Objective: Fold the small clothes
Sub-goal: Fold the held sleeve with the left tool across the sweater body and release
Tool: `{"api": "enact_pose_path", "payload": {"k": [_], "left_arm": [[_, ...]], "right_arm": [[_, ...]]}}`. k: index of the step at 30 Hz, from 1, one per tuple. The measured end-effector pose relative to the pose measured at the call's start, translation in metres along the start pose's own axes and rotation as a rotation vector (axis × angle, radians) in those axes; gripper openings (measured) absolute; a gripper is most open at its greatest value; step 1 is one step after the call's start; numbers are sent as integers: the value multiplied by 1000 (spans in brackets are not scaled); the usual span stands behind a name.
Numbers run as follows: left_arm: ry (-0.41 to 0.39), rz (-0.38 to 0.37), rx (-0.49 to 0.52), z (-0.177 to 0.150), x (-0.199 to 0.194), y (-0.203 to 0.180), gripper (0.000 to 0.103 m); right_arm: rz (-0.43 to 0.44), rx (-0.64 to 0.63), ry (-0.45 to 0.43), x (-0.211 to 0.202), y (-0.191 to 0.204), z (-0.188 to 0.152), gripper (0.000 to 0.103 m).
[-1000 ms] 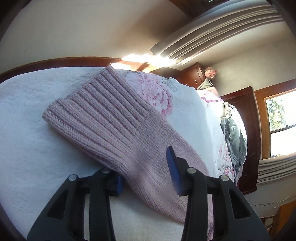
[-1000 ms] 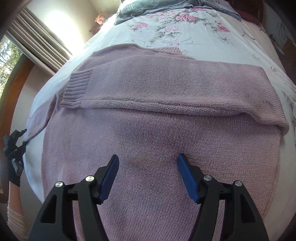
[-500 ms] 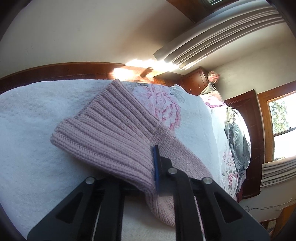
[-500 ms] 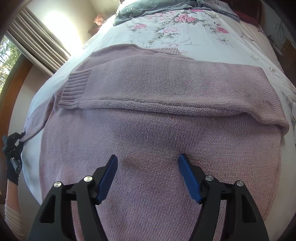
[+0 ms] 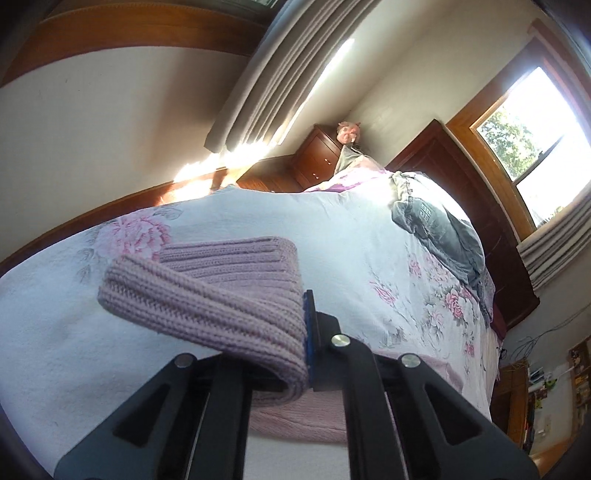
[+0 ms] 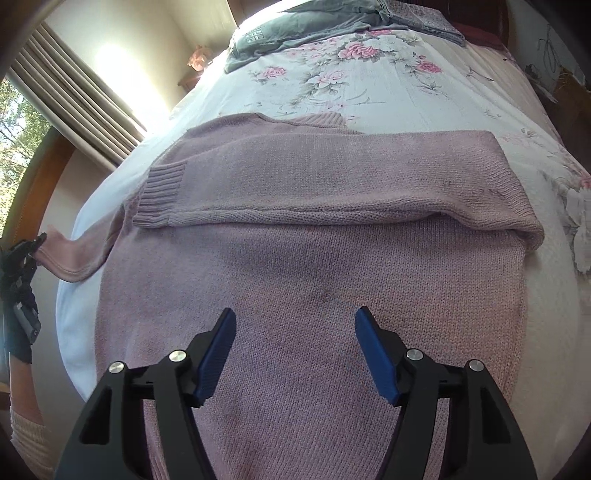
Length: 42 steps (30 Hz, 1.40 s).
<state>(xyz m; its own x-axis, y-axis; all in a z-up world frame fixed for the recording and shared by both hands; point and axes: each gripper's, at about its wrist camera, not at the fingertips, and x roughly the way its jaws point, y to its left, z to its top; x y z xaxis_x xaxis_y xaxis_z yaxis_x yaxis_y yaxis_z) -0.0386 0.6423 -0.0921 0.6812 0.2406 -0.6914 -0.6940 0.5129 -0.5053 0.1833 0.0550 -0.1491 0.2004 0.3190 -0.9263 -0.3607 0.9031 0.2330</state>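
A pink knit sweater [image 6: 314, 266] lies flat on the bed, one sleeve [image 6: 332, 184] folded across its chest. Its other sleeve [image 6: 77, 254] stretches off the left side to my left gripper [image 6: 22, 251], seen small at the frame's edge. In the left wrist view my left gripper [image 5: 295, 332] is shut on that sleeve's ribbed cuff [image 5: 207, 295], lifted off the bedspread and doubled over. My right gripper [image 6: 295, 350] hovers open over the sweater's lower body, nothing between its blue pads [image 6: 218, 350].
The bed has a white floral bedspread [image 6: 369, 85]. A grey garment [image 6: 295, 33] lies near the headboard. A wooden bed frame [image 5: 480, 206], a nightstand [image 5: 314, 158], curtains [image 5: 277, 74] and a window [image 5: 535, 129] surround it. A sleeve [image 6: 26, 443] shows at lower left.
My left gripper closed on the cuff, then lifted it and swung toward the bed's length, so the sleeve folds over. The right gripper stayed open, drifting slightly over the sweater.
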Motion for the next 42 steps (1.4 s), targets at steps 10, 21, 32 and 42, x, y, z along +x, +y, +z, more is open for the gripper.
{"api": "enact_pose_path", "payload": {"k": [10, 21, 32, 42], "left_arm": [[134, -192, 280, -85, 22, -179, 4], [288, -293, 474, -205, 59, -312, 4], [446, -209, 595, -278, 125, -321, 21], [523, -475, 686, -277, 80, -297, 54]], "right_arm": [[-14, 25, -43, -21, -33, -9, 67], [9, 63, -64, -30, -78, -15, 67], [49, 53, -62, -30, -96, -19, 67], [54, 69, -53, -29, -95, -17, 68]]}}
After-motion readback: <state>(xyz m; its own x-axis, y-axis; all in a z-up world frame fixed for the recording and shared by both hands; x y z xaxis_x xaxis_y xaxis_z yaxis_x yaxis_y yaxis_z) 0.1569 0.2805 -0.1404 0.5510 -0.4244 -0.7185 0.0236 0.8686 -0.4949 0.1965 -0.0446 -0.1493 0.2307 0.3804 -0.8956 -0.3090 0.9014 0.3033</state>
